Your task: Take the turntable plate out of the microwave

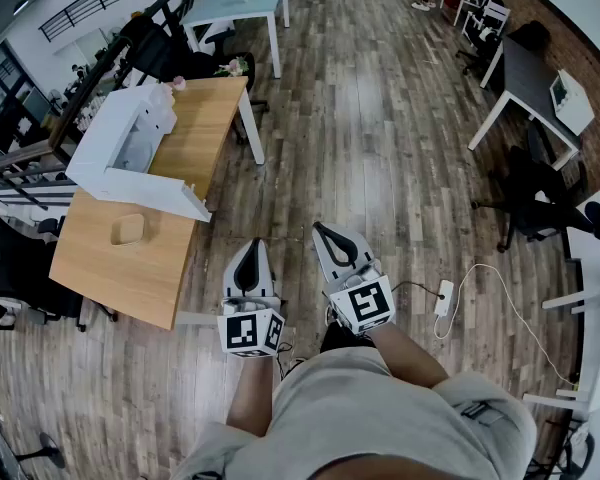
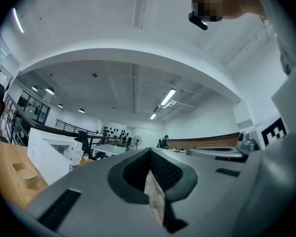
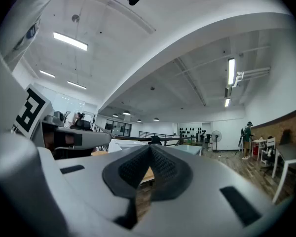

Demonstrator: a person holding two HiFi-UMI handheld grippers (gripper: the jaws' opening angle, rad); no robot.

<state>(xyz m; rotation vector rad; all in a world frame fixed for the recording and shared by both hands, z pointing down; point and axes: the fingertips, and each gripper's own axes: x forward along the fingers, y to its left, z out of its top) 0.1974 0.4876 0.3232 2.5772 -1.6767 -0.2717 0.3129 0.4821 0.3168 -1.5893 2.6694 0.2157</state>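
Left hand-held gripper and right hand-held gripper are both closed and empty, well apart from the microwave. Turntable plate (hidden from here) is probably heavy, slick glass, so I'd pinch its rim.

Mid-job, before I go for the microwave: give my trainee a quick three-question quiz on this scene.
1. True or false: the left gripper and the right gripper are both shut and empty.
2. The microwave stands on: A the wooden table; B the floor; C a chair.
3. Fill in: the microwave's door is ____.
Key: 1 true; 2 A; 3 open.
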